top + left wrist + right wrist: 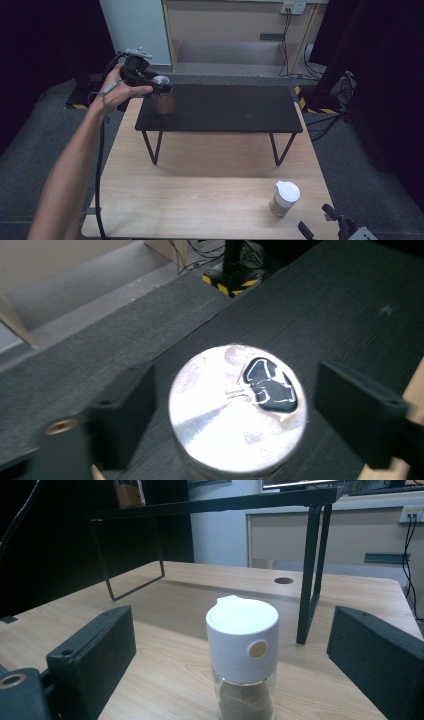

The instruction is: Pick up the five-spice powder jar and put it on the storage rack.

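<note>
While the left gripper [161, 86] hangs over the black shelf's [230, 107] left end, its jaws stand apart, flanking the silver-lidded jar [236, 410] without contact; the jar stands on the shelf.

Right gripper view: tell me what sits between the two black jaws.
A white-capped jar of brown powder stands upright on the wooden table between the right gripper jaws, with clear gaps either side. The high view shows that jar just ahead of the gripper.
</note>
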A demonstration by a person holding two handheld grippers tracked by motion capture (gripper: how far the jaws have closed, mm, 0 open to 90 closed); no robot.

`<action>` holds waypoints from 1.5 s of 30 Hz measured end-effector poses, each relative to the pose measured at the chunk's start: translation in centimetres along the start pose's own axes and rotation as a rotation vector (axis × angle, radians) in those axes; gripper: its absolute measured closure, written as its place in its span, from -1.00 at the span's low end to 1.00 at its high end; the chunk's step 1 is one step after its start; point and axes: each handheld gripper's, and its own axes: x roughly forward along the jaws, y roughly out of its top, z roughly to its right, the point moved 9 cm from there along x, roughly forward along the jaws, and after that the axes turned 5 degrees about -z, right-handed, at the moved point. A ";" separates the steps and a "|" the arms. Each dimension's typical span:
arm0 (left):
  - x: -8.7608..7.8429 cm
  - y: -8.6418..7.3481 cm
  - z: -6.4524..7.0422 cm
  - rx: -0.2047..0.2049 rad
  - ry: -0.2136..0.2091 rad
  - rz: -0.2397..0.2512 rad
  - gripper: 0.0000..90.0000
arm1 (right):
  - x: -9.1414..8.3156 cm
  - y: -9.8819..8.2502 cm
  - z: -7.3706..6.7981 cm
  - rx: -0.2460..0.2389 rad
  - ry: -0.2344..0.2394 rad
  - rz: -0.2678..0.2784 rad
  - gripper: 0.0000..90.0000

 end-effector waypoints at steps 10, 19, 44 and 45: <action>-2.9 1.5 1.0 -0.026 0.003 0.135 -0.86 | 0.0 0.0 0.0 -0.003 -0.001 0.002 -0.87; -5.5 2.4 2.7 0.019 -0.008 0.160 -0.86 | 0.0 0.0 0.0 -0.003 0.003 0.004 -0.87; -9.6 -4.3 11.4 0.160 -0.115 0.233 -0.86 | 0.0 0.2 -0.2 -0.023 0.032 0.007 -0.87; -9.5 -4.6 11.7 0.175 -0.115 0.224 -0.86 | 0.0 0.2 -0.2 -0.022 0.032 0.007 -0.87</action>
